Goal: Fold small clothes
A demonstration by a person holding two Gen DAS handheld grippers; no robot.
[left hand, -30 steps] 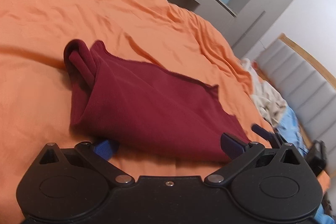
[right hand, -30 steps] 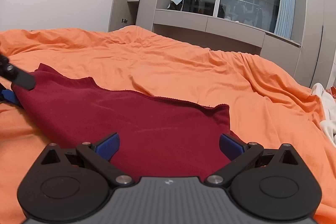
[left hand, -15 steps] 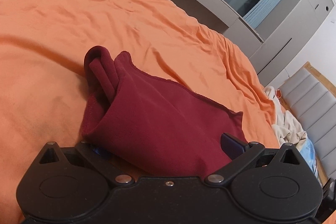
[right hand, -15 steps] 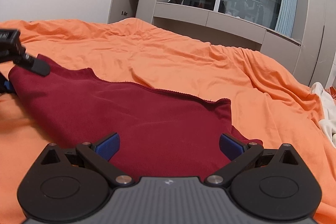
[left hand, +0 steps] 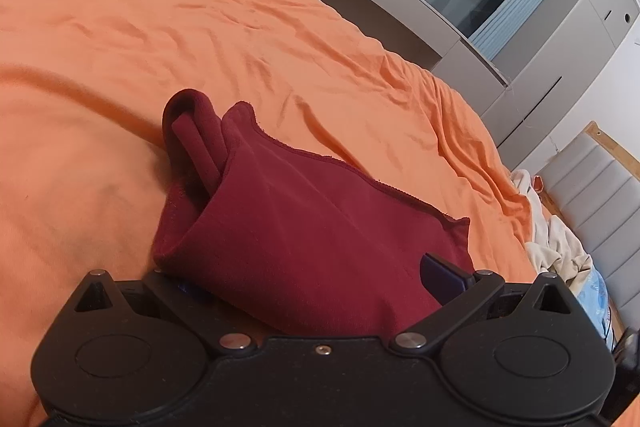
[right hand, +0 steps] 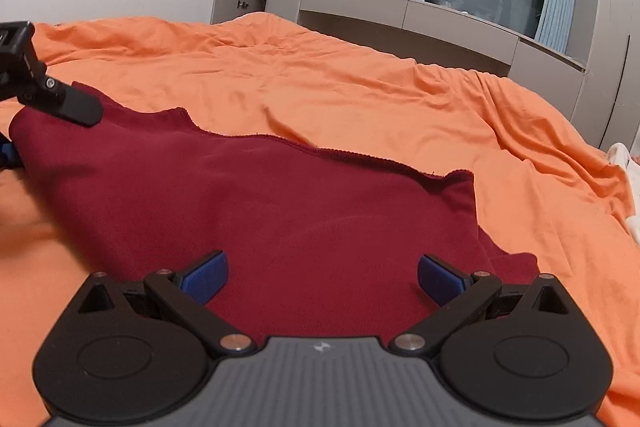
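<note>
A dark red garment [left hand: 320, 235] lies folded on the orange bedsheet [left hand: 160, 27], its far left end rolled into a thick tube [left hand: 192, 131]. My left gripper [left hand: 314, 279] is open at the garment's near edge. The cloth spreads between its jaws and covers the left finger, leaving only the right blue pad [left hand: 440, 275] showing. In the right wrist view the same garment [right hand: 280, 207] stretches across the bed. My right gripper [right hand: 322, 277] hangs open just over its near right part, with nothing pinched. A black finger [right hand: 76, 109] of the left gripper rests on the garment's left end.
A heap of white and beige clothes [left hand: 560, 247] and a light blue cloth [left hand: 596, 291] lie at the bed's right edge beside a grey padded headboard [left hand: 600, 195]. Grey cabinets and a window ledge [right hand: 400, 15] stand beyond the bed's far side.
My left gripper has pushed in at the garment's left end, and its left finger has slipped under the cloth. My right gripper has barely moved.
</note>
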